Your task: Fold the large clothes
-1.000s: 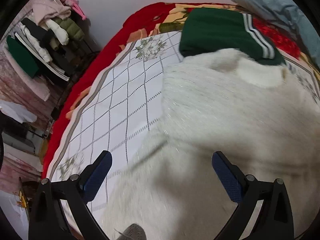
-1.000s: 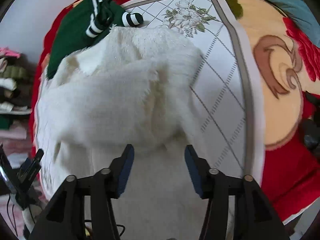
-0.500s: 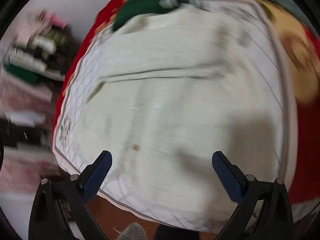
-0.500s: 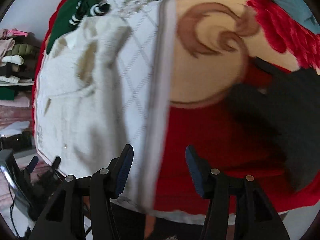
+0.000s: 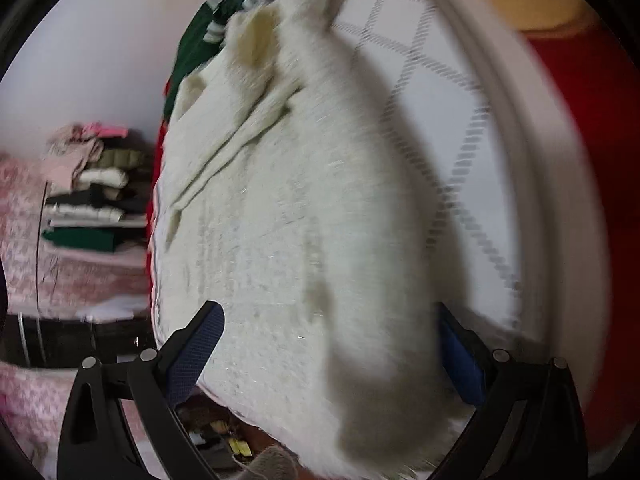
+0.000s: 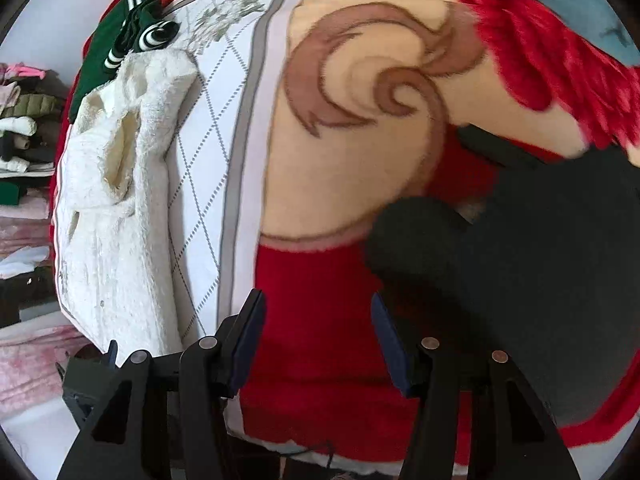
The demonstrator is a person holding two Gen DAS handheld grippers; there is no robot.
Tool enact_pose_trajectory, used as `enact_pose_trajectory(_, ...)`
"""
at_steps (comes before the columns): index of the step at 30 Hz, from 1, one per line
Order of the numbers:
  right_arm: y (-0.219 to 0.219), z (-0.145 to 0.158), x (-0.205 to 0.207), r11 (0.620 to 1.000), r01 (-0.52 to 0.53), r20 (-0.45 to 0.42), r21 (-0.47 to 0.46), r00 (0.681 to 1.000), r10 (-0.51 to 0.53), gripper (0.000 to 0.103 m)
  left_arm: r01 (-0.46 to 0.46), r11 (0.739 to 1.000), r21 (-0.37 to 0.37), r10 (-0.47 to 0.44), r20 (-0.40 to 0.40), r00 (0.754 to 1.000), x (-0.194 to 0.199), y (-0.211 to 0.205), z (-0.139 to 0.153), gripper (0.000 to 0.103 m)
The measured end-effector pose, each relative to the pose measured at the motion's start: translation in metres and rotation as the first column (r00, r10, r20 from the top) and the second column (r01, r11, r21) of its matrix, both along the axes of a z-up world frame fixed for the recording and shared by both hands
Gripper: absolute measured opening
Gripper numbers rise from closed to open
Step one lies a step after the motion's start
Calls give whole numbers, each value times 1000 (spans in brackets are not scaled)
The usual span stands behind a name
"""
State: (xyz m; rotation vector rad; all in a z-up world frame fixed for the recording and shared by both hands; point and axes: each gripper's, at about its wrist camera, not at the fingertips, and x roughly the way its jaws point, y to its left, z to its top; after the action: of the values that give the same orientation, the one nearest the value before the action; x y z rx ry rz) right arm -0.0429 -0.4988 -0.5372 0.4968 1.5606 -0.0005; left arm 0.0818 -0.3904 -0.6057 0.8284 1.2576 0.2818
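Observation:
A white fuzzy sweater (image 5: 288,216) lies spread on the checked white sheet (image 5: 460,128) of a bed. My left gripper (image 5: 328,316) stands wide open at the sweater's near hem, which lies loose between the fingers and covers the tip of the right one. The picture is blurred. In the right wrist view the same sweater (image 6: 112,184) is at the left and the left gripper (image 6: 92,364) shows at its near end. My right gripper (image 6: 317,300) is open over the red blanket (image 6: 316,376), off the sweater, with nothing between its fingers.
A green garment with white stripes (image 6: 100,64) lies bunched beyond the sweater's collar. A black garment (image 6: 520,272) sits on the blanket just right of my right gripper. Folded clothes are stacked on a rack (image 5: 92,192) left of the bed. The bed's front edge is right below both grippers.
My left gripper has swung along the sweater, rolled and dropped to its near hem. The right gripper has moved off the sweater to the right, over the red blanket by the black garment.

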Motion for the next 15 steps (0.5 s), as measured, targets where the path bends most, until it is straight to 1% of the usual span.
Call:
enact_pose_trajectory(3, 15, -11, 21, 998, -30, 23, 54, 999, 29, 56, -61, 998, -19, 61, 3, 998, 12, 25, 1, 103)
enact_pose_trajectory(7, 38, -34, 58, 978, -48, 80, 203, 996, 32, 56, -97, 995, -26, 98, 16, 995, 19, 38, 2, 103)
enact_pose_trajectory(9, 50, -53, 84, 942, -27, 92, 335, 996, -4, 57, -114, 993, -41, 115, 17, 993, 21, 42, 1, 103)
enact_pose_trajectory(10, 54, -59, 92, 931, -21, 93, 365, 996, -14, 57, -121, 992, -47, 122, 18, 992, 19, 42, 2, 103)
enact_pose_trajectory(11, 59, -67, 105, 911, -10, 98, 412, 995, -33, 60, -130, 990, -56, 131, 21, 991, 19, 44, 3, 103)
enact_pose_trajectory(12, 64, -75, 117, 887, -3, 101, 461, 994, -49, 68, -136, 989, -64, 138, 24, 990, 18, 44, 4, 103)
enact_pose_trajectory(13, 68, -82, 127, 866, 6, 100, 500, 993, -64, 74, -142, 987, -71, 144, 25, 989, 17, 40, 4, 103)
enact_pose_trajectory(15, 75, -92, 143, 830, 23, 94, 558, 991, -90, 76, -166, 981, -105, 169, 27, 985, 17, 44, 8, 103)
